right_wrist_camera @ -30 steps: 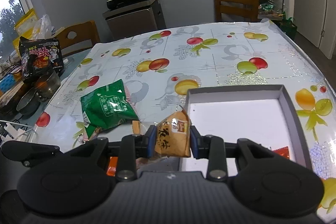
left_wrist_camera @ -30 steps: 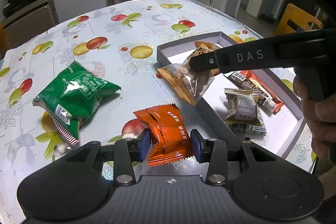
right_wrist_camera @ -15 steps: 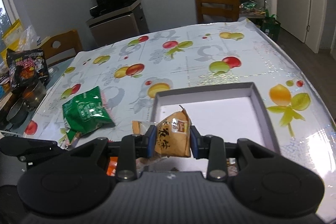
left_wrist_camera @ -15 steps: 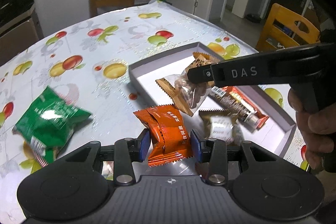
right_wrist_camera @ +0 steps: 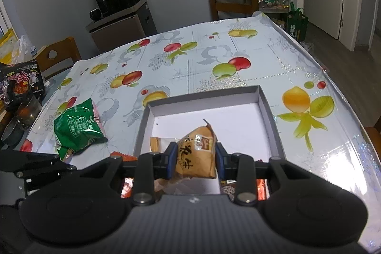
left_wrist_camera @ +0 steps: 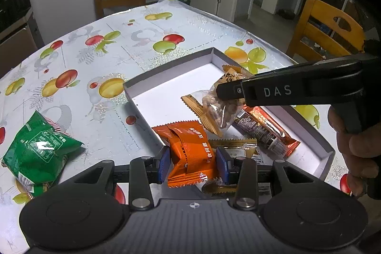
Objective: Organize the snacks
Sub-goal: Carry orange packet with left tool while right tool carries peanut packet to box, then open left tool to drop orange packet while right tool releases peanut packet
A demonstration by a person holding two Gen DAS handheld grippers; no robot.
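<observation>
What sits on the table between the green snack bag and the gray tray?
Nothing: in the right wrist view, only bare fruit-print tablecloth separates the green snack bag from the gray tray wall. The left wrist view shows the same gap.

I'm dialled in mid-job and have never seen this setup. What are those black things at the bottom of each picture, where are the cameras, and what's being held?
No robot arm here: a person holds a two-finger gripper in each hand, and a fisheye camera on each one looks forward along its fingers. The black shape at the bottom of each picture is that gripper's own body.

In the left wrist view, the left gripper is shut on an orange snack packet at the grey tray. The right gripper's side crosses that picture.

In the right wrist view, the right gripper is shut on a tan peanut bag above the tray.

A green snack bag lies on the fruit-print tablecloth; a brown-and-orange bar lies in the tray.
</observation>
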